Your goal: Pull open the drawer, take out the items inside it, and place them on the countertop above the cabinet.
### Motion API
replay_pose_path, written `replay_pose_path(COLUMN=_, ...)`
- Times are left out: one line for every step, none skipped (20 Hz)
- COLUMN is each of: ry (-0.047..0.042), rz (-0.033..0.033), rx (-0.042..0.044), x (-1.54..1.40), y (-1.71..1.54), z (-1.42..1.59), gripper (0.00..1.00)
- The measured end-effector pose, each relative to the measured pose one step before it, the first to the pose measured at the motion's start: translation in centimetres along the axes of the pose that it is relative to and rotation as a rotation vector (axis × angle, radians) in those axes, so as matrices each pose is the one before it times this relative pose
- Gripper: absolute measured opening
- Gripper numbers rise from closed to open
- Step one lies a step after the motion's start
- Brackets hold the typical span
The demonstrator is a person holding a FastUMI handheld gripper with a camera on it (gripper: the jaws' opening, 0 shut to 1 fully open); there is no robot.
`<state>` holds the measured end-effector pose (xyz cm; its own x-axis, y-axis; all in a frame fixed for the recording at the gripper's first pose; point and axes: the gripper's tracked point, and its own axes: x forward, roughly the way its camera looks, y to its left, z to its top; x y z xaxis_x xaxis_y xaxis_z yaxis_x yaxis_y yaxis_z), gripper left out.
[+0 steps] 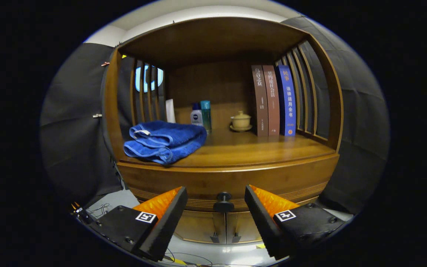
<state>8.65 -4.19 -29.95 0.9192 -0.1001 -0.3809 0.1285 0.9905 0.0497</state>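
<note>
**Drawer shut, gripper lined up on the knob**

The dark round knob (223, 201) sits at the middle of the curved wooden drawer front (206, 183), just ahead of the gripper (216, 203) and centred in the gap between its two fingers. Fingers spread wide, holding nothing; neither pad touches the knob. Whether the tips have reached its depth or sit a little short of it, cannot tell.

Drawer front looks flush with the brown wooden cabinet (111, 111); no gap shows along its top edge. Contents hidden, so what is to be taken out is unknown.

Directly above the drawer, the polished wooden countertop (258, 150), where the items are to go. On it already: a folded blue terry towel (165, 141) at the front left, a small white bottle with a dark cap (196, 116) and a teal bottle (206, 114) behind the towel, a cream lidded tea cup on a saucer (241, 121) near the back centre, and three upright books, two brown and one blue (274, 100), against the slatted right side. Bare wood at front centre and front right.

Below the drawer, two cupboard doors with small handles (225, 236) meeting in the middle.

Judgement: task at its first step. Nothing pulled, nothing removed. Left to do: close on the knob, draw the drawer out, lift out its contents, set them on the free part of the countertop.
</note>
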Motion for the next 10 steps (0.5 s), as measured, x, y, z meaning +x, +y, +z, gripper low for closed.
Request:
replay_pose_path(ry=0.01017, rz=-0.00421, rx=0.00953, x=0.608, y=-0.221, z=-0.769, gripper=1.00)
replay_pose_path(ry=0.01301, rz=-0.01067, rx=0.00325, x=0.527, y=-0.383, z=-0.776, gripper=1.00)
replay_pose_path(ry=0.01425, rz=-0.00730, rx=-0.00021, x=0.485, y=-0.205, z=-0.619, gripper=1.00)
replay_pose_path(ry=0.00819, rz=-0.00610, rx=-0.00165, x=0.639, y=-0.181, z=-0.537, gripper=1.00)
replay_pose_path(ry=0.01001, rz=-0.00558, rx=-0.00357, x=0.611, y=-0.149, z=-0.514, gripper=1.00)
replay_pose_path(ry=0.01050, rz=-0.00327, rx=-0.00047, x=0.445, y=-0.155, z=-0.425, gripper=1.00)
replay_pose_path(ry=0.01399, rz=-0.00278, rx=-0.00135, x=0.515, y=-0.001, z=-0.431, gripper=1.00)
replay_pose_path(ry=0.01085, rz=-0.00108, rx=0.00072, x=0.639, y=-0.033, z=-0.514, gripper=1.00)
replay_pose_path(ry=0.00986, rz=-0.00202, rx=0.00035, x=0.426, y=-0.291, z=-0.321, gripper=0.95)
replay_pose_path(ry=0.01167, rz=-0.00628, rx=-0.00012, x=0.384, y=-0.110, z=-0.358, gripper=0.90)
